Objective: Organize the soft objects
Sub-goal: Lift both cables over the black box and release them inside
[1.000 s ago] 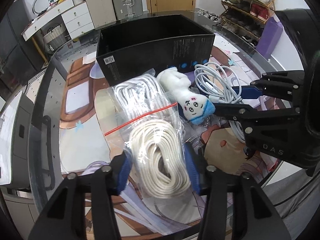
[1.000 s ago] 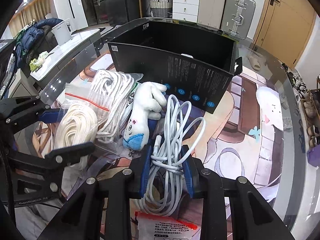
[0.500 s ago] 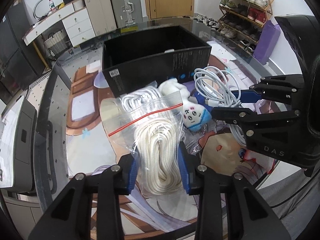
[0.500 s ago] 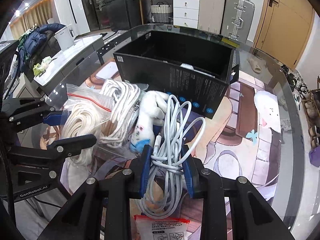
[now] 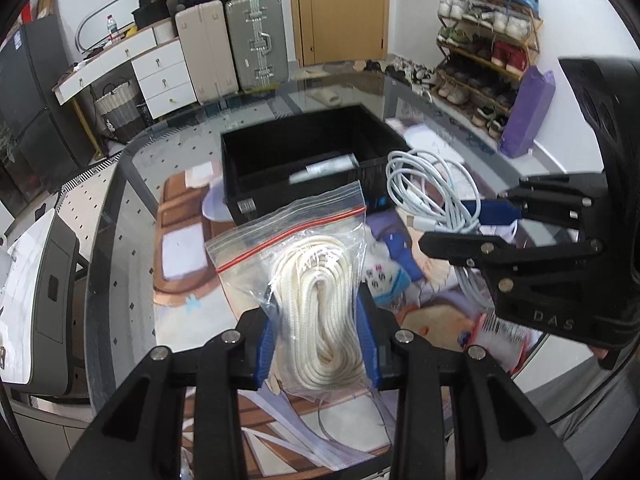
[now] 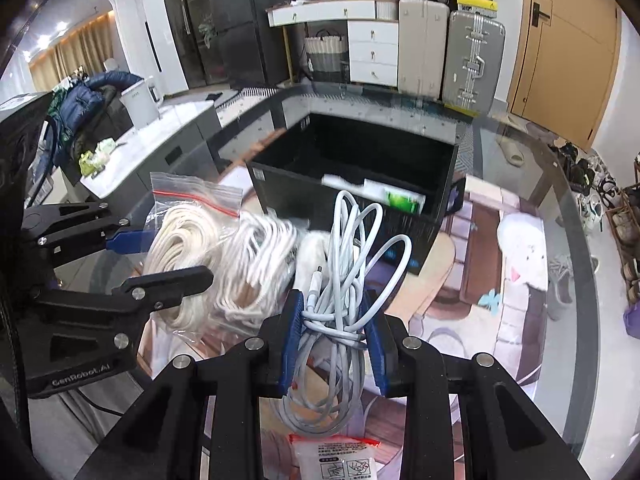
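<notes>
My left gripper is shut on a clear zip bag of white rope and holds it above the table; the bag also shows in the right wrist view. My right gripper is shut on a bundle of white charging cable, lifted too; the cable also shows in the left wrist view. An open black box stands behind both, with a few items inside. A white and blue plush toy and a second white rope coil lie on the table.
A red and white packet lies at the near table edge, also seen in the left wrist view. The round glass table carries a cartoon mat. Suitcases, drawers and a shoe rack stand behind.
Both grippers have risen from the table with their loads, the rope bag and the cable bundle. The plush toy and second rope coil stay on the table.
</notes>
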Demonstrator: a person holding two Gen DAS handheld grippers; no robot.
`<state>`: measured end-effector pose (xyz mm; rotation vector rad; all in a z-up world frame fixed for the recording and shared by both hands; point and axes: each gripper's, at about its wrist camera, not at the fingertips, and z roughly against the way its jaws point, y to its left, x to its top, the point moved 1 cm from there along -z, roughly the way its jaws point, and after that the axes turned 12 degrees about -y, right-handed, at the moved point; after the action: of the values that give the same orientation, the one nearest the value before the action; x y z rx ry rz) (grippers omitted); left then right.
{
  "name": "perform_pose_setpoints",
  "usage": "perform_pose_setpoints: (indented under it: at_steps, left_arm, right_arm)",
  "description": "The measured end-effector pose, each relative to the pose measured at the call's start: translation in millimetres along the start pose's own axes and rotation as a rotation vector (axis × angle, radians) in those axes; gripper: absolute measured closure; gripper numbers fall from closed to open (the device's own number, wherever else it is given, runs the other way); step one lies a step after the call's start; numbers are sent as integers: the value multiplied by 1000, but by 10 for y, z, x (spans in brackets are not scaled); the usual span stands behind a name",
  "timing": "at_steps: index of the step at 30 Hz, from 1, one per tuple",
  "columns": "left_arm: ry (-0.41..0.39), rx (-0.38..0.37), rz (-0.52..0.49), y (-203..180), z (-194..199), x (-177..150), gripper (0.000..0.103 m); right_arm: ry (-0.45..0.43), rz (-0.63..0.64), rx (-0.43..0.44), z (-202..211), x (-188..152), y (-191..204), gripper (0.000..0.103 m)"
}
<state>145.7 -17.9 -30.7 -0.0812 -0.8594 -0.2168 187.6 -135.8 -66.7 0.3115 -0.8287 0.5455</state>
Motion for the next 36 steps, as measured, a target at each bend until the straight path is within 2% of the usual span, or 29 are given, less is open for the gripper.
perform_pose_setpoints:
  at_steps: [8,14,19,28,33,36]
  left_arm:
    - [-59,3,27,151,67,231,68]
    - [-65,20,55,281,-37,369,68]
    - [-60,24,85,351,-182,461,68]
    - [-65,28,132,381,-427,644,69]
    - [-53,53,171,455,-576,749,69]
    - [-74,84,161,467,-646,810,69]
  right_arm:
    - [-49,-15,4,91,243,-4,73]
    - [-72,-27,-5,47,438,-11,73]
    - [-80,-30,-21,-100,578,-68,73]
    - [-71,-110,-19,-367,750,-226,73]
    - [-82,-154,-43,-502,845,-330,73]
    - [-85,-159,-56,-587,918,-392,73]
